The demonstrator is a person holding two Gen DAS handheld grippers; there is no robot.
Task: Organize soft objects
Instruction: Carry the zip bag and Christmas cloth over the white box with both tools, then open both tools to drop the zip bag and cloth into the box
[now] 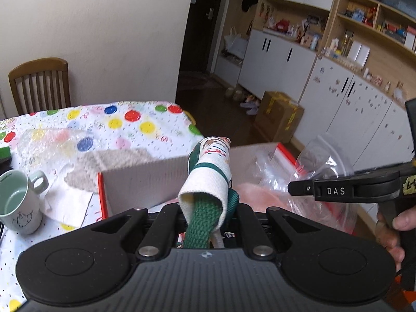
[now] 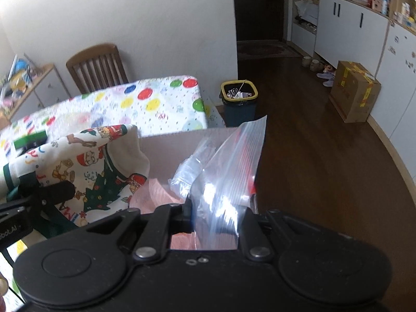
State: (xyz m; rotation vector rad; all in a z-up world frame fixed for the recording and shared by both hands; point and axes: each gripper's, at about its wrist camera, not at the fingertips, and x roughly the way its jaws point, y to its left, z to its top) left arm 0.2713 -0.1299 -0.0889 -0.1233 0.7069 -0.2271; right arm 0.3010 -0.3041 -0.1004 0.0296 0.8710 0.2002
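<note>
My left gripper (image 1: 208, 208) is shut on a white Christmas-print cloth with a green strap (image 1: 208, 171), which stands up between its fingers. It hangs just over the near edge of an open cardboard box (image 1: 145, 179) on the table. In the box lies a pink soft thing (image 1: 257, 195). My right gripper (image 2: 215, 215) is shut on a clear zip bag (image 2: 234, 161) above the box's (image 2: 166, 150) right side. From the right wrist view, the printed cloth (image 2: 85, 161) and left gripper (image 2: 52, 189) sit at the left, with the pink thing (image 2: 153, 195) below. The right gripper (image 1: 301, 189) enters the left view from the right.
A pale green mug (image 1: 18, 202) and bubble wrap (image 1: 49, 143) lie on the dotted tablecloth (image 1: 124, 119) left of the box. A wooden chair (image 1: 39, 85) stands behind the table. On the floor stand a bin (image 2: 239, 101) and a brown carton (image 2: 353, 91).
</note>
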